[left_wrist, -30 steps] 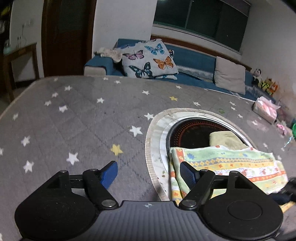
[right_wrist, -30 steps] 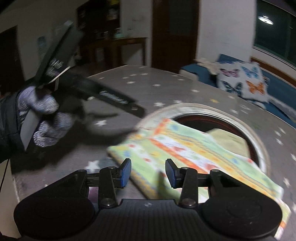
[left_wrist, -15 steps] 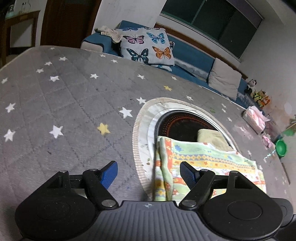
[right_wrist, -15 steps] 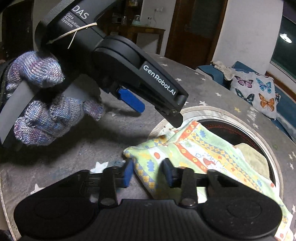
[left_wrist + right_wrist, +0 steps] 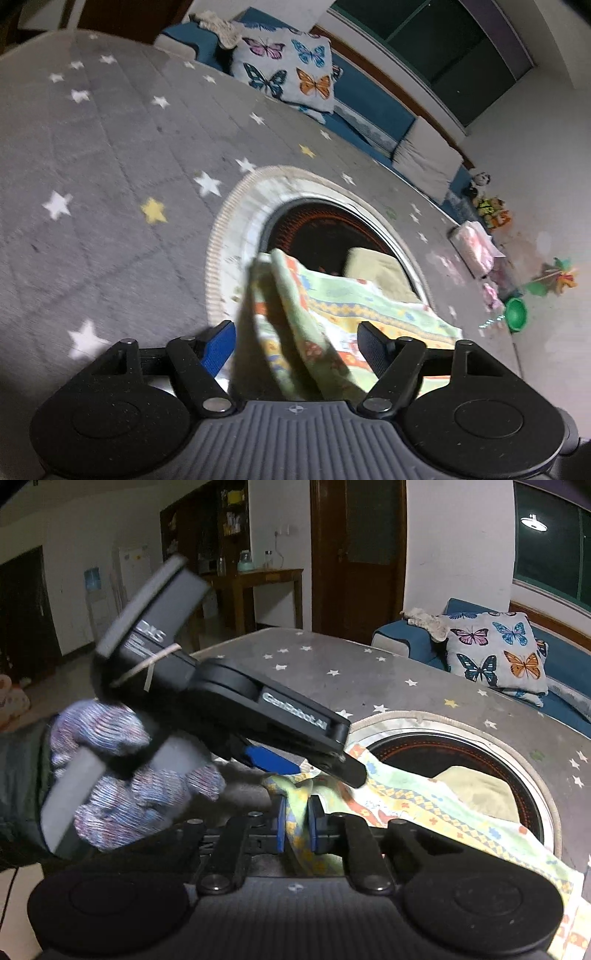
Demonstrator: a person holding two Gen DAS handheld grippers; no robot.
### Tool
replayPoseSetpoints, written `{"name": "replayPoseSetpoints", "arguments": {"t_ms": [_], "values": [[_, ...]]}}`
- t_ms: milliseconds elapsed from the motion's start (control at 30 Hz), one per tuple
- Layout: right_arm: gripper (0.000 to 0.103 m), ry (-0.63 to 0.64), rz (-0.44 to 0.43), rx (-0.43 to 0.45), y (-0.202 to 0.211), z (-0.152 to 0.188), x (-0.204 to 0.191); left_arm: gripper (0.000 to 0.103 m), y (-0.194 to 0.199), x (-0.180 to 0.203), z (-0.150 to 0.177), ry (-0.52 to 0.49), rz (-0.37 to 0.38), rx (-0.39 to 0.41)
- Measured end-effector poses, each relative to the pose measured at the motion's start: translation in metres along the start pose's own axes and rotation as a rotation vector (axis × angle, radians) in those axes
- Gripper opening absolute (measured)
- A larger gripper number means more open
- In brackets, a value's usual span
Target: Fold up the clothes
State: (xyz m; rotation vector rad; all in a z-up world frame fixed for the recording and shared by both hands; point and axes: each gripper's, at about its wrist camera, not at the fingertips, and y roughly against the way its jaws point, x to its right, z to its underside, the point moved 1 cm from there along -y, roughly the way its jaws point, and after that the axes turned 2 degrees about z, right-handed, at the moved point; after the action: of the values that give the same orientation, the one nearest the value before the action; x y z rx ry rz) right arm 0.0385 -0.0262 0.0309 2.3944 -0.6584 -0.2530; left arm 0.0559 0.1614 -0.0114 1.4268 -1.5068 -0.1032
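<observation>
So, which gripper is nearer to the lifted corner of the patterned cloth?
Right. The right gripper is shut on the patterned cloth at that corner. The left gripper is open with the raised fold between its fingers, not touching it.

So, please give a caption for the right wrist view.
Right gripper pinches the patterned cloth while the left gripper hovers open.
</observation>
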Motion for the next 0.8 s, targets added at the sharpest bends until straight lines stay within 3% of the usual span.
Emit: {"name": "replayPoseSetpoints", "arguments": {"t_ms": [133,267,467,800], "values": [[0.011,0.001,-0.013,0.006,0.008,0.004,-0.003,0.032,-0.008,-0.001,0.004,0.039,0.044,-0.021],[0.011,-0.007,-0.025,0.004,0.011,0.010,-0.006,0.015,-0.008,-0.004,0.006,0.060,0.067,-0.011],[0.012,-0.094,-0.013,0.015,0.025,0.020,0.014,0.011,-0.006,-0.003,0.005,0.035,0.065,0.001],[0.014,-0.314,0.279,-0.011,0.039,0.052,0.118,0.011,-0.008,-0.003,0.007,0.022,0.051,0.004]]}}
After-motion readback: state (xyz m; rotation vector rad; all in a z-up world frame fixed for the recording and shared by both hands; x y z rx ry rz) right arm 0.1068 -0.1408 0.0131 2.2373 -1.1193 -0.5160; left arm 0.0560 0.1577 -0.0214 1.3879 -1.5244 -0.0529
